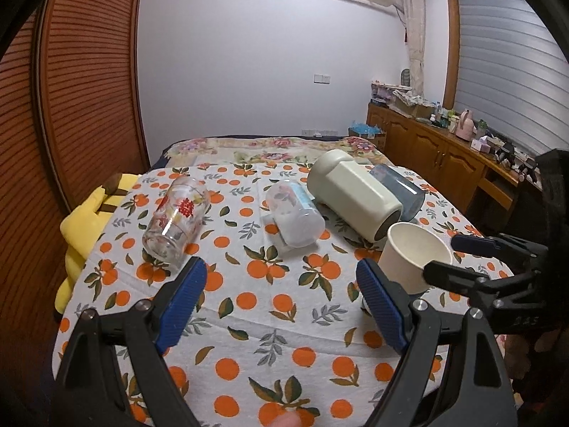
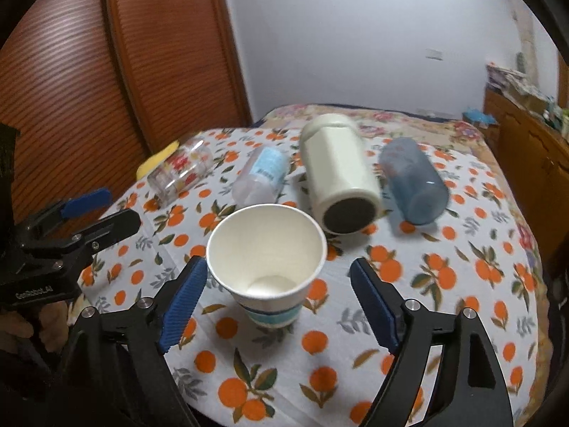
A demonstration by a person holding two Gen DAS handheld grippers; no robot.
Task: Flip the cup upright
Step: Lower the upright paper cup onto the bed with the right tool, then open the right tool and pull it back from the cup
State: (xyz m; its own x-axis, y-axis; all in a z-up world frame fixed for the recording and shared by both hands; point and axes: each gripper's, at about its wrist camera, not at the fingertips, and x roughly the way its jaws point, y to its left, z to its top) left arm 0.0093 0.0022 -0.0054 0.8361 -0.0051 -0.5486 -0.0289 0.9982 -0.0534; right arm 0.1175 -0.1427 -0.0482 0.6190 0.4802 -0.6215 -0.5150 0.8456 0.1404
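A white paper cup stands upright on the orange-print tablecloth, mouth up, between the open fingers of my right gripper, which do not touch it. It also shows in the left wrist view. Behind it several cups lie on their sides: a floral clear glass, a frosted plastic cup, a cream mug and a blue tumbler. My left gripper is open and empty over the cloth, in front of the glass and the frosted cup.
A yellow plush lies off the table's left edge. A bed with a floral blanket is behind the table. A wooden sideboard with clutter stands at the right, a slatted wooden wardrobe at the left.
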